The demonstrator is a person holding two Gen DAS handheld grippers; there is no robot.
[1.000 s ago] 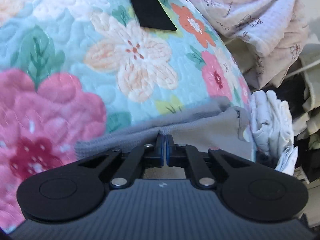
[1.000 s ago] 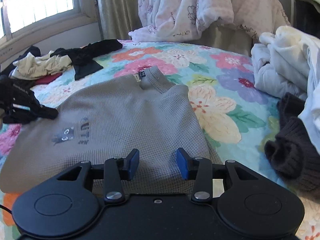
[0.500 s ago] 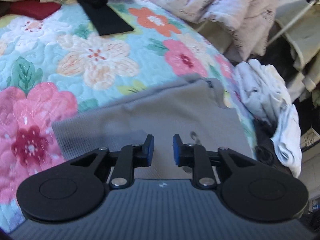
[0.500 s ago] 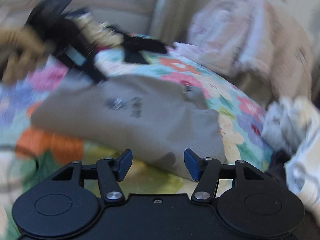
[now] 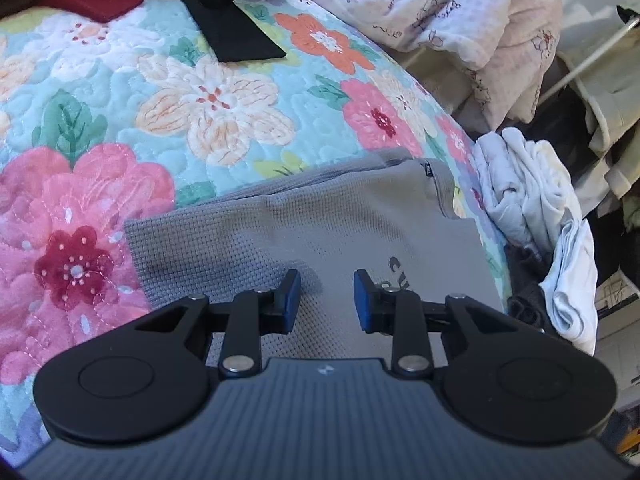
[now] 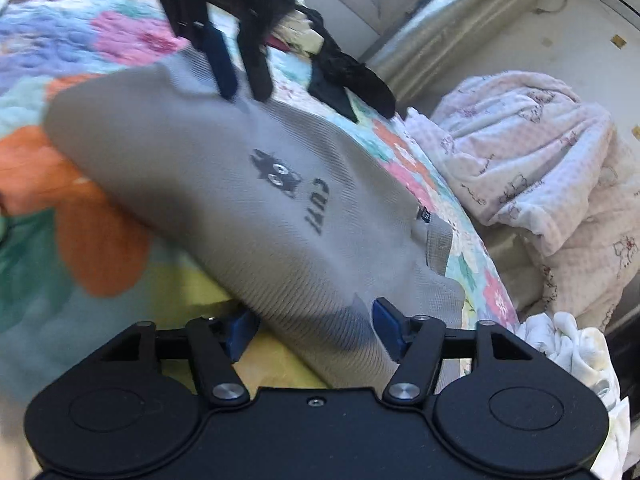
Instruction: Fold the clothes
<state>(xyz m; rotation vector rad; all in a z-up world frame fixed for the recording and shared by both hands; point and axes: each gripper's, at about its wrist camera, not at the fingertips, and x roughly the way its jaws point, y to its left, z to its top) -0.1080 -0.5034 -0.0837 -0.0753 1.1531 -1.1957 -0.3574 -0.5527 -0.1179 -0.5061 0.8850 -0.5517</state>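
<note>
Shirt is what you are working on: a grey waffle-knit top lying flat on the flowered quilt, its side edges looking already turned in so that it reads as one long rectangle. Judging by that shape, the first folds are made and the crosswise fold, collar end to hem end, is what remains; beyond that, the heaps around the bed suggest plenty more clothes wait for you. Its long axis runs from the collar, which points toward the pink blanket and the white bundle at the bed's edge, back to the far end near the window side, and the printed cat face and lettering lie face up along that axis. Black clothes sit well apart at the head of the quilt. Your left gripper hovers over the end away from the collar, its blue fingers spread with nothing between them; from the other camera it shows close above the cloth, though I cannot tell whether it touches. Your right gripper sits at the near edge just beside the collar, fingers spread wide to either side of the cloth edge, not yet pinching it.
</note>
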